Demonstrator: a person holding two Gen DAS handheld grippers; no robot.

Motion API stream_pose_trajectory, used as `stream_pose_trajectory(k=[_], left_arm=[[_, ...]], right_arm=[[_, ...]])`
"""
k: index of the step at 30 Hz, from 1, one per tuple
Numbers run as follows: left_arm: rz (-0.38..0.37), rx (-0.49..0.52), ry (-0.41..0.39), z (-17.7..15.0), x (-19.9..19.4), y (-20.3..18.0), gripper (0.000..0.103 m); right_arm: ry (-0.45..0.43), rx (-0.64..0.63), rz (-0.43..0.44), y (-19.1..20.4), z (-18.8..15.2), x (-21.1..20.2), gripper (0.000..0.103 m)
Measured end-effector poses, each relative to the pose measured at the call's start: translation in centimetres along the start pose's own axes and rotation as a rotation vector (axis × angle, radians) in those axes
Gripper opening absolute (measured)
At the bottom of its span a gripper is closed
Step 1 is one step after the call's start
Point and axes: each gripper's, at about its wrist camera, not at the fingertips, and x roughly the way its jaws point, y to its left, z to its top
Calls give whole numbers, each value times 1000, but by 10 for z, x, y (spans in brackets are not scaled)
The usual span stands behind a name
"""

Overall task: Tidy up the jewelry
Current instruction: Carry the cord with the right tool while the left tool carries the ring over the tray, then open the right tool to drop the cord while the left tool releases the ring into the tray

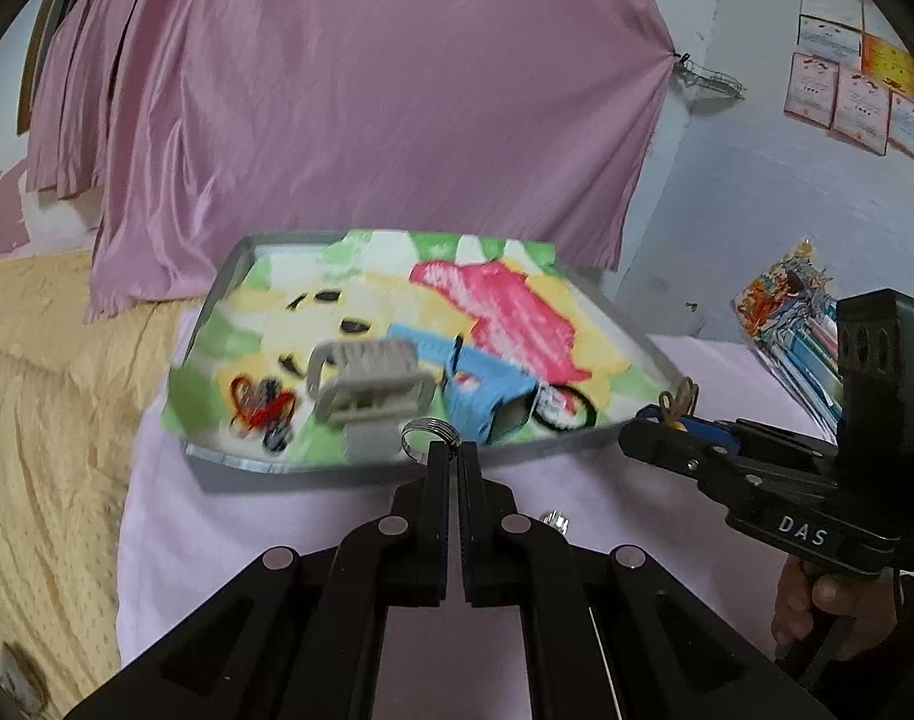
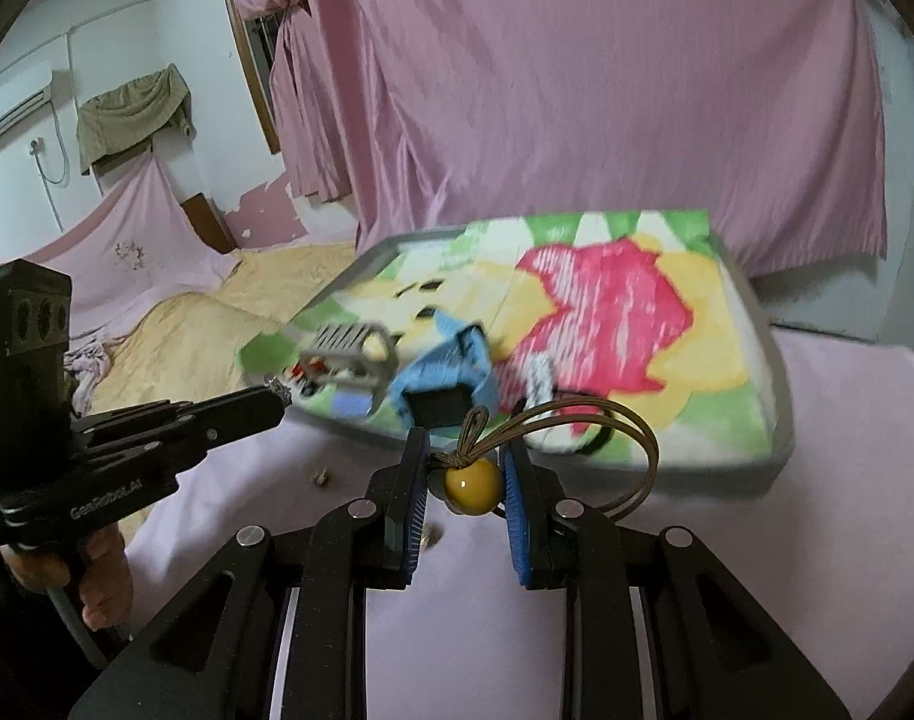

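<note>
My left tool (image 1: 452, 450) is pressed together on a silver ring (image 1: 428, 427) at its tips. My right tool (image 2: 464, 468) pinches a yellow bead (image 2: 472, 483) on a brown cord (image 2: 607, 420); the tray (image 2: 781, 420) lies just ahead.

Silver ring (image 1: 431, 429) pinched upright, yellow bead (image 2: 472, 483) with brown cord loops (image 2: 583, 420) held aloft

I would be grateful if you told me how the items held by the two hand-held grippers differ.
The left hand-held gripper pinches a silver metal ring at its rim with jaws fully shut; the right hand-held gripper holds a yellow bead on a brown looped cord, jaws parted around it. The ring is rigid; the cord trails loosely. Both are held above the pink cloth, near the tray.
</note>
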Motion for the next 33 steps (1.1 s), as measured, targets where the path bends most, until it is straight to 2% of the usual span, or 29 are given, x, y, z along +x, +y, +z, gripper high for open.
stream_pose_trajectory(k=[4,11,21,33], left_arm=[[-19,7,4,11,15,-5,3],[-30,7,58,17,46,-6,3],[17,-21,135,17,75,5,3],[37,-18,146,16,74,4,3]], right_arm=[[-9,13,-11,-12,13,9,21],[21,47,-27,-26,20,34,21],[79,59,-31,-30,16,59,21],[119,50,-43,-28,15,64,24]])
